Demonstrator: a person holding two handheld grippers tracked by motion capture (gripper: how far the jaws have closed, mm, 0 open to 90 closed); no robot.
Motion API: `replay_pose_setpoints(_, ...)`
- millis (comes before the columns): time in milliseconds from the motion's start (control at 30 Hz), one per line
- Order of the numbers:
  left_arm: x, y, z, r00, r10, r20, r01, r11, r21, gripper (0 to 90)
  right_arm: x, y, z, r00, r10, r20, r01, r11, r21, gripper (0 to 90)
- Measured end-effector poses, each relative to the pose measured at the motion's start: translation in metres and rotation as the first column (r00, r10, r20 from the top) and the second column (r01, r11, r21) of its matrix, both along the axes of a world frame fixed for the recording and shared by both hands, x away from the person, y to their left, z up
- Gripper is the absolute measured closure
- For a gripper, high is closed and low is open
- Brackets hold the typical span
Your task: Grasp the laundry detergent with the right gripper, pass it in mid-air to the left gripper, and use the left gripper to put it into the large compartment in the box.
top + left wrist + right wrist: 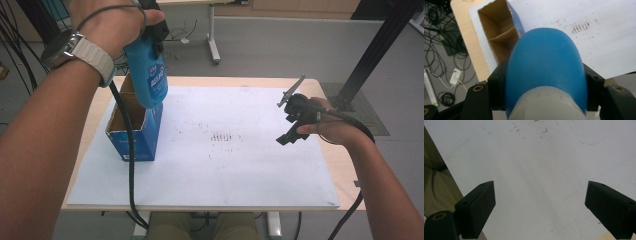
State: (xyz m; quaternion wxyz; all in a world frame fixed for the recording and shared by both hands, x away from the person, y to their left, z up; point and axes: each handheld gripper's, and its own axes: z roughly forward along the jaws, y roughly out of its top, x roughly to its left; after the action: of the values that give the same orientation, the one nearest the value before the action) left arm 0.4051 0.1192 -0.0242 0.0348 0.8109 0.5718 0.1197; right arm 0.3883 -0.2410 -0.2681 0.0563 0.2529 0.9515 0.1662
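The left gripper is clamped on a blue bottle hanging just above the open blue carton. Keep it upright and centred over a compartment. The right gripper, jaws apart and empty, could steady the carton.

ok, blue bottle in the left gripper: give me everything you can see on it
The blue bottle looks like smooth plastic with a white printed label and a whitish cap end toward the gripper. The left gripper is shut on it, one black finger on each side near the cap. It hangs base-down, slightly tilted, over the open blue cardboard box, whose inside has a divider. Whether the base touches the box is unclear.
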Motion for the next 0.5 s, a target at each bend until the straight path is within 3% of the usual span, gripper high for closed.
replay_pose_setpoints(267, 0.002, 0.015, 0.002, 0.9973, 0.073, -0.005, -0.073, 0.9973, 0.005, 37.7, 0.0, 0.002, 0.002, 1.0, 0.004, 0.004, -0.004, 1.0, 0.003, 9.5)
replay_pose_setpoints(500, 0.007, 0.03, -0.001, 0.991, 0.134, 0.001, -0.134, 0.991, -0.007, 37.7, 0.0, 0.002, 0.001, 0.9999, 0.007, 0.007, -0.007, 1.0, 0.008, 9.5)
